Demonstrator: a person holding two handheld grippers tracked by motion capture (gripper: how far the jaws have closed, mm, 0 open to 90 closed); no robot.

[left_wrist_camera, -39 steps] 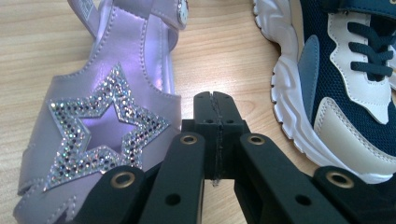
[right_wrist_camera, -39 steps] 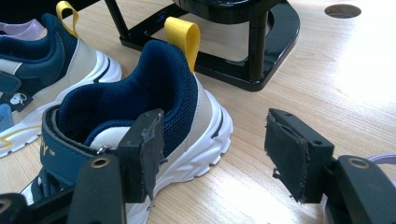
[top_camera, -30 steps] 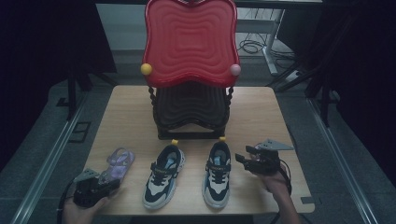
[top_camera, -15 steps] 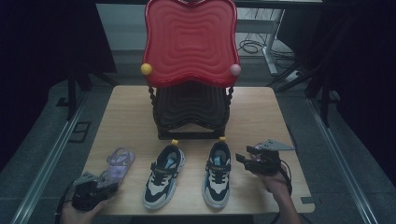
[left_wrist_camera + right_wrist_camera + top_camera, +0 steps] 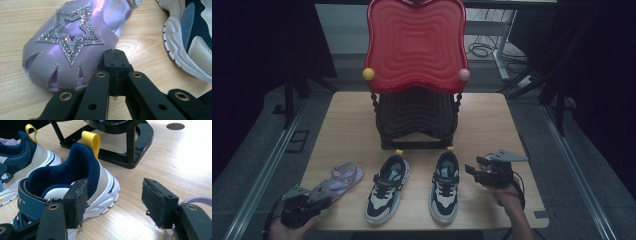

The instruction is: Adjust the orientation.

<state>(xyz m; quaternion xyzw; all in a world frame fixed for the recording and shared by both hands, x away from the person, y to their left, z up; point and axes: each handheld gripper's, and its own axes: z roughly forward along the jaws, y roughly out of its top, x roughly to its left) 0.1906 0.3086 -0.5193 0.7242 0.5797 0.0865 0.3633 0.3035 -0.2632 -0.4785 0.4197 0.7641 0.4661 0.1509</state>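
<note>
Pressed together with nothing between them, the jaws of the left gripper [image 5: 115,72] rest at the toe of one lilac sandal [image 5: 72,42] bearing a rhinestone star [image 5: 71,37]; in the high view this sandal [image 5: 338,180] lies at 8 o'clock on the wooden table [image 5: 492,120]. Spread wide, the jaws of the right gripper [image 5: 112,202] flank the heel of the right sneaker [image 5: 75,182]. Two navy-and-white sneakers stand side by side at 6 o'clock: left sneaker [image 5: 387,187], right sneaker [image 5: 444,186], each with a yellow heel loop [image 5: 92,141]. Behind them, at 12 o'clock, stands one black stand [image 5: 417,120] carrying a red ridged panel [image 5: 416,45] with two knobs, one yellow [image 5: 368,74], one pink [image 5: 463,74].
</note>
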